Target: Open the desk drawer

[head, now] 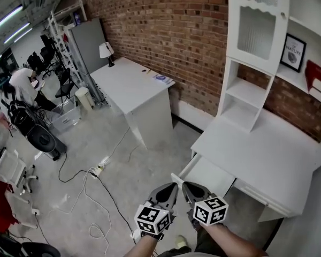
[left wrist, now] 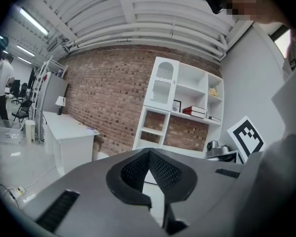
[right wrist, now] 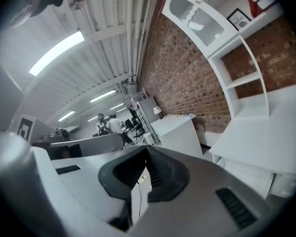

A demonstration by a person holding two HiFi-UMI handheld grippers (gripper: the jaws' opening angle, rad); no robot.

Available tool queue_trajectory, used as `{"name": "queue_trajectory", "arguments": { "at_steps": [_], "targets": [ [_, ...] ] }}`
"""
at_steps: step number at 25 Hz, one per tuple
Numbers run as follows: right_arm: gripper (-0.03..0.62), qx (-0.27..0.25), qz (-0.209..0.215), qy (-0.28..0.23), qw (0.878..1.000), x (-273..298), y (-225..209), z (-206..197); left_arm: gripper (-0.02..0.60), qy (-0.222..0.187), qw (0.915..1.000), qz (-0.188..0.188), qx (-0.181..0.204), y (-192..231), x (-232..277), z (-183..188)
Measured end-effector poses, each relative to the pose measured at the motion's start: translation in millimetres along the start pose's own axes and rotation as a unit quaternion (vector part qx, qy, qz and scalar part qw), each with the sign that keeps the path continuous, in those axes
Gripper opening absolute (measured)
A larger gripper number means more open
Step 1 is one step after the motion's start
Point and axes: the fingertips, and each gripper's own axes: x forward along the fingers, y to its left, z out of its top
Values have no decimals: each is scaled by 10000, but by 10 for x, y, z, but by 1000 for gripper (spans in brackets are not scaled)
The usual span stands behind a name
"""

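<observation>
- My left gripper [left wrist: 149,153] has its dark ribbed jaws pressed together at the tips, with nothing between them.
- My right gripper [right wrist: 145,150] is the same: jaws closed tip to tip and empty.
- In the head view both sit close beside each other at the bottom centre of the frame, touching no furniture.
- Just above and right of them is the flat white desk drawer [head: 206,174]. It stands drawn out from under the white desk with a shelf unit [head: 267,154], toward the lower left of the frame. I judge the opening largely or wholly done.
- I expect the drawer to be a stiff, fairly light board box that slides straight out and should not be lifted. Its smooth painted faces look slippery for my pads.
- I see no knob or handle. I would pinch the top edge of the front panel near its middle, since a pull at one corner could skew and jam it.
- Behind the desk runs a red brick wall [head: 166,31].
</observation>
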Motion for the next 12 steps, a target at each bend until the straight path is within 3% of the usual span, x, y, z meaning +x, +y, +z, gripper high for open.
{"name": "queue_trajectory", "arguments": {
  "at_steps": [7,12],
  "targets": [
    [17,-653,18,-340,9973,-132,191,526,12,-354,9990,-8,265,-93,-58,516],
    [17,-860,-7,-462,9952,-147,227,678,12,-463,9985,-50,284,-93,-57,634]
  ]
}}
